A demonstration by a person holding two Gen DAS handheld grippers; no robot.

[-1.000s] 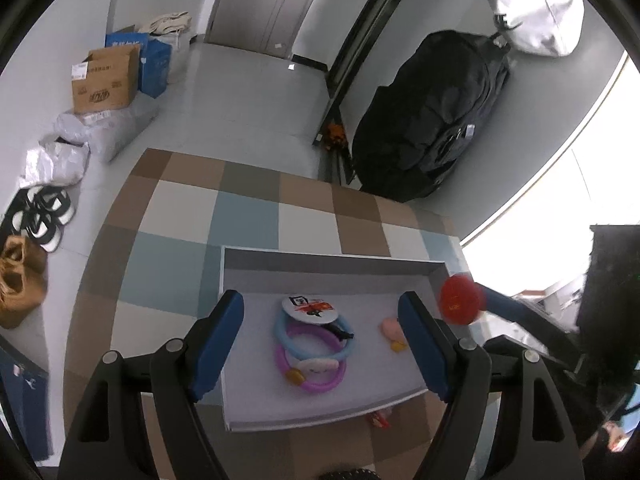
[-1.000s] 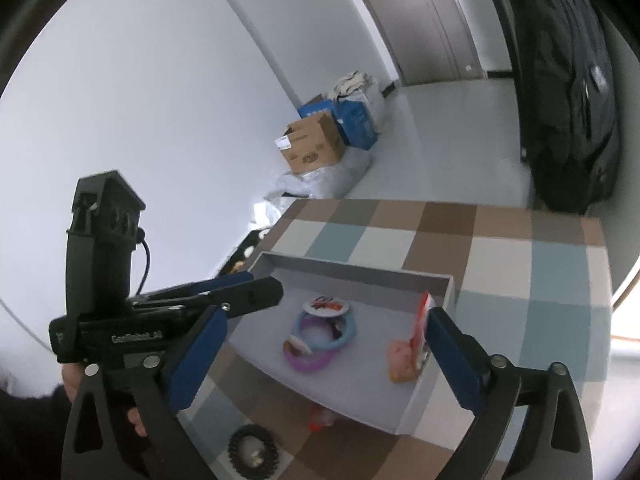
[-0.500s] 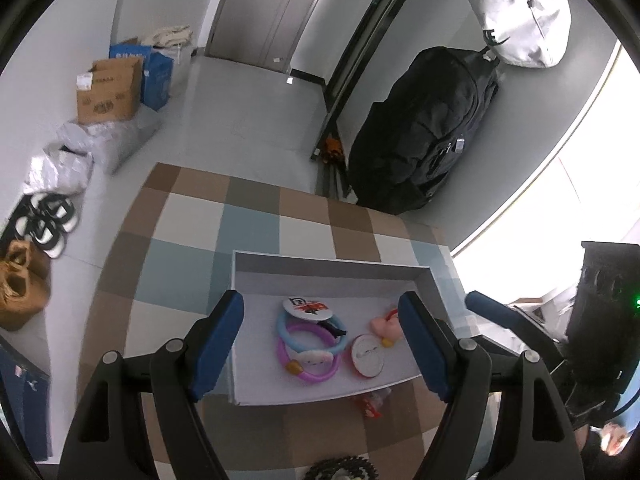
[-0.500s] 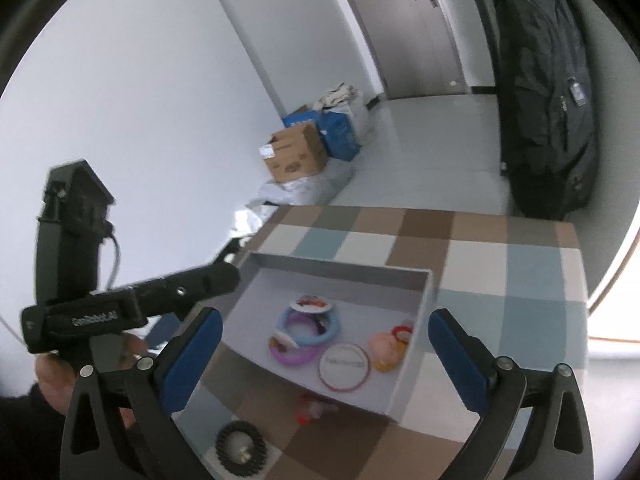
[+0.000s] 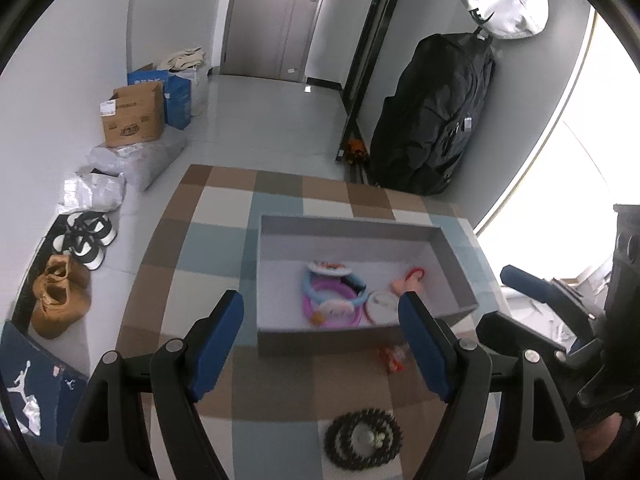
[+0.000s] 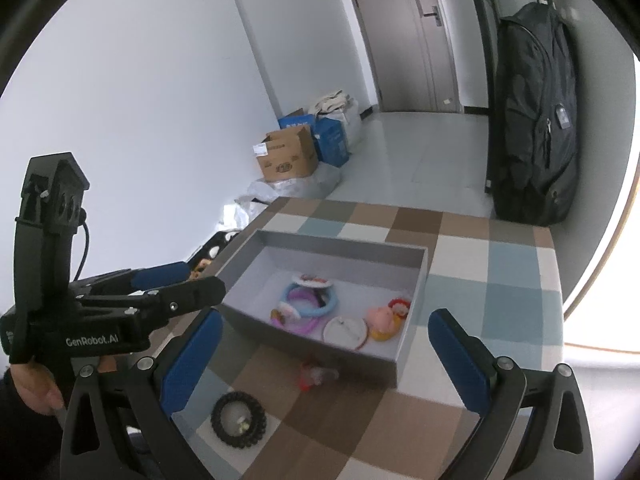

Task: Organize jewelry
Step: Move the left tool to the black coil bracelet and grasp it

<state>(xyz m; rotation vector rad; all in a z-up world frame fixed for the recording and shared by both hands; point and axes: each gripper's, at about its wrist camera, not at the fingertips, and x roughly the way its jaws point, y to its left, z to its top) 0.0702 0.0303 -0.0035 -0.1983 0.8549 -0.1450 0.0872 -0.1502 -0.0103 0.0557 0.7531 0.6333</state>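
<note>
A: While you hold both tools above the checked cloth (image 5: 208, 240), where does the grey tray (image 5: 344, 226) sit for you?

B: It lies ahead of both. Your left gripper (image 5: 320, 344) hangs over the tray's near wall, tilted down toward it, its 2 blue pads (image 5: 218, 342) spread wide with nothing between them. Your right gripper (image 6: 324, 360) looks at the tray from its near right corner, also spread wide and empty.

A: And the jewelry?

B: Inside the tray, near its front wall, you have a blue bangle (image 5: 336, 292) overlapping a pink bangle (image 5: 332, 312), a round badge (image 5: 328, 267) just behind them, a white disc with a red rim (image 5: 382, 306) just right of them, and a pink figure charm (image 6: 380, 316) right of that disc.

A: Anything outside the tray?

B: A small red and clear trinket (image 5: 394, 358) lies on the cloth just in front of the tray's near wall. A black beaded bracelet (image 5: 362, 438), coiled in 2 loops, lies nearer you, well apart from the tray.

A: How is your left hand seen?

B: The right camera shows your left tool held level at the tray's left side, fingers pointing toward the tray, your hand (image 6: 34, 388) gripping its handle below.
</note>
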